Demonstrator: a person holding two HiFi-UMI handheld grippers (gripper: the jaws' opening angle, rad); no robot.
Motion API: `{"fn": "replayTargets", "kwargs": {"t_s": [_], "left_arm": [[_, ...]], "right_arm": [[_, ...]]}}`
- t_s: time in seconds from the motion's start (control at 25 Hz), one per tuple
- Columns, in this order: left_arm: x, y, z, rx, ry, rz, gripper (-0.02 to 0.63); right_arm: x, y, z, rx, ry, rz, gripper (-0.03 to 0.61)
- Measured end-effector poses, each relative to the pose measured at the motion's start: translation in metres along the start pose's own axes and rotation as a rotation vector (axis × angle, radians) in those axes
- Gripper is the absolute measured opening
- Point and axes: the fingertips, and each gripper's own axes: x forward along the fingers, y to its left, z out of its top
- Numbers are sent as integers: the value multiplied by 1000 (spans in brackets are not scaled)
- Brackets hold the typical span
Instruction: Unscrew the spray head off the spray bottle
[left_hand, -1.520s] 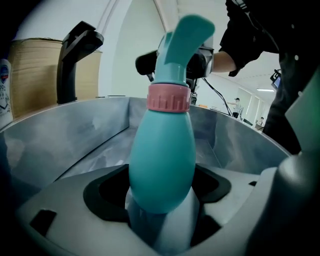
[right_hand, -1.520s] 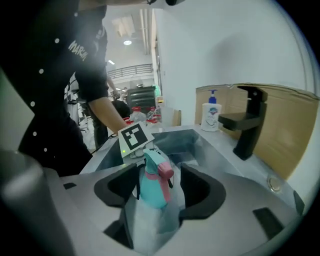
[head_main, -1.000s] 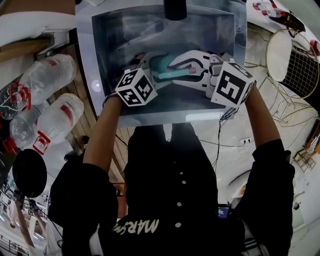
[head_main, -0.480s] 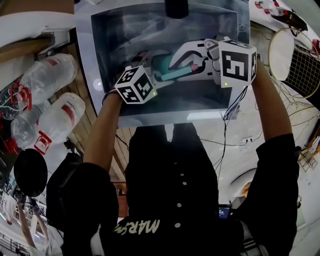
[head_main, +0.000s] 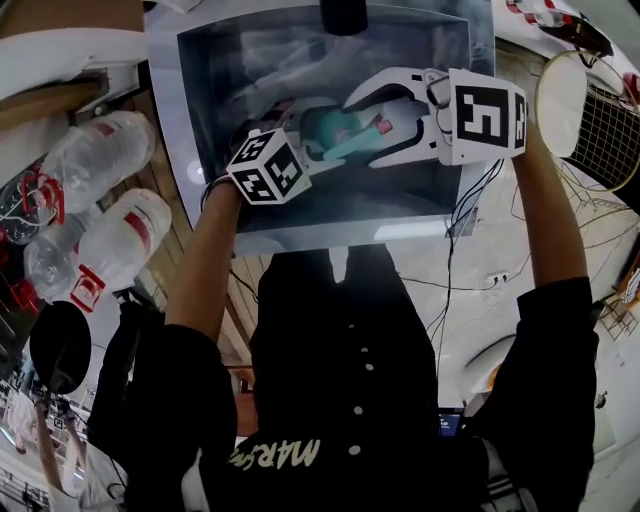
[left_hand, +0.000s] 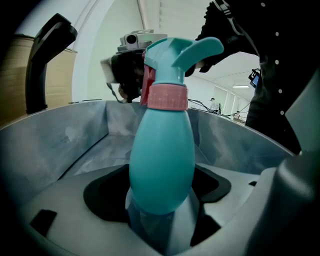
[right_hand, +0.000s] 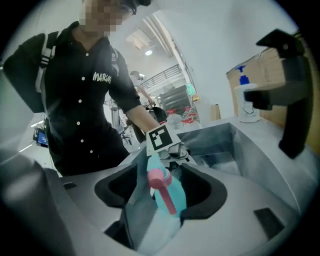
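A teal spray bottle (head_main: 335, 128) with a pink collar (head_main: 383, 126) is held over a grey tub (head_main: 165, 130). My left gripper (head_main: 312, 132) is shut on the bottle's body (left_hand: 161, 165), with the collar (left_hand: 167, 96) and teal spray head (left_hand: 175, 55) standing above its jaws. My right gripper (head_main: 362, 130) comes in from the right. Its jaws are opening and stand apart on either side of the spray head (right_hand: 165, 187), without pressing on it. The left gripper's marker cube (right_hand: 162, 137) shows just behind the bottle.
Two plastic water bottles (head_main: 95, 150) (head_main: 120, 240) lie left of the tub on wooden slats. A round wire basket (head_main: 600, 130) is at the right. A pump bottle (right_hand: 247, 102) and a black fixture (right_hand: 290, 100) stand beyond the tub's far rim.
The right gripper has risen and turned with its cube face now upward, and its jaws have spread wider around the spray head. The left gripper and bottle have barely moved.
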Motion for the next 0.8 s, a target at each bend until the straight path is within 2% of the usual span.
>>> {"fn": "replayTargets", "kwargs": {"t_s": [0.08,0.28,0.44,0.52,0.64,0.8], "left_arm": [[1,1,0,-7,0,11,385],[1,0,0,-32,2,47,385],[1,1,2,-47,-3,79,386],[1,2,2,-56,-6,93,386],[1,2,2,-65,-11,105,387],[2,4,2,-76,-21,112,385]], "right_arm": [[-16,3,0,25,-13,-111,279],[-56,11,-1,108,-119,-522,285],[-53,30,-2,256,-238,-773,274],[-40,33,-4,360,-288,-852,276],[-15,29,-9,478,-316,-911,287],[12,18,-9,507,-313,-947,285]]}}
